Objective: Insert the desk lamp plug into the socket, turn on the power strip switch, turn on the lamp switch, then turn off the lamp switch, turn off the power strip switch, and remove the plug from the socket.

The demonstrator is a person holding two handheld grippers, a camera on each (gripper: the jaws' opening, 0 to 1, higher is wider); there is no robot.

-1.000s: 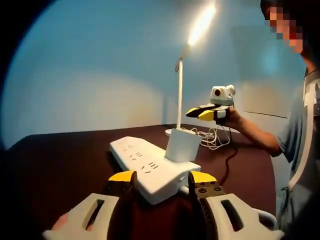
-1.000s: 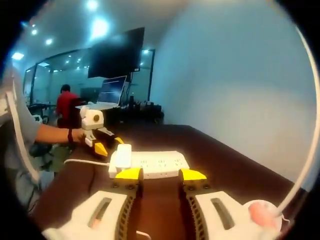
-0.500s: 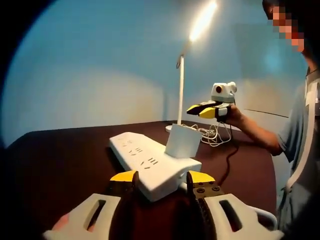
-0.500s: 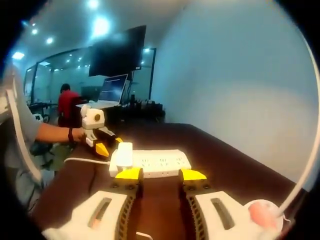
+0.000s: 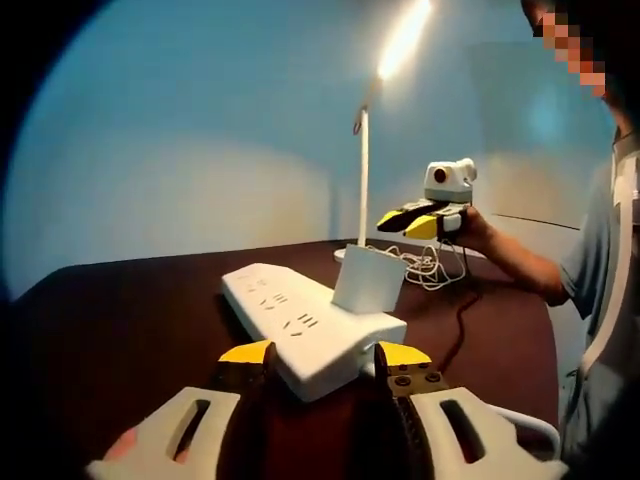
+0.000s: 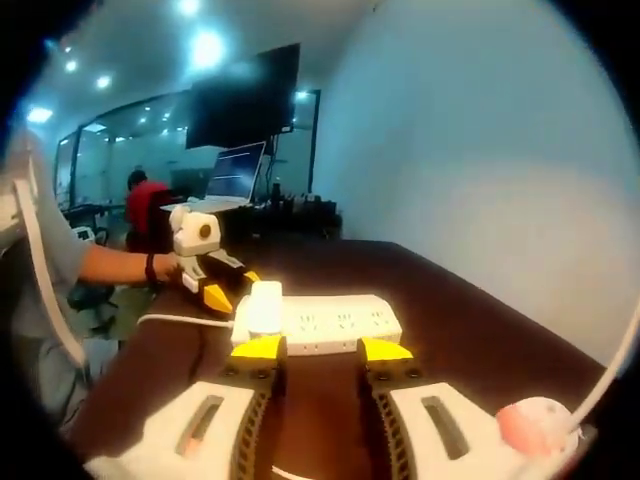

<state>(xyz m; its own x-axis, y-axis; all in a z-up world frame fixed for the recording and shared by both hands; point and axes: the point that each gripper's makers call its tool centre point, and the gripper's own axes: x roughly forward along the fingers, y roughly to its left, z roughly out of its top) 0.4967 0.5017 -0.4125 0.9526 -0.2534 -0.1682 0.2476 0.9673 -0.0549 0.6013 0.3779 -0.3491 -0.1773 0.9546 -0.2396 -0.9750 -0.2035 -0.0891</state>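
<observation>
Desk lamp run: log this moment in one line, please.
desk lamp: lit | plug: in power strip | left gripper: open, at strip end | right gripper: open, empty

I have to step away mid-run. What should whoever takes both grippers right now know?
Left gripper: open, at the near end of the power strip, holding nothing.
Right gripper: raised above the table near the lamp, empty; its jaws look open in its own view.
Plug: seated in the strip.
Done, judging by the lit lamp: plug in, strip on, lamp on.
Left: lamp off, strip off, pull the plug.
</observation>
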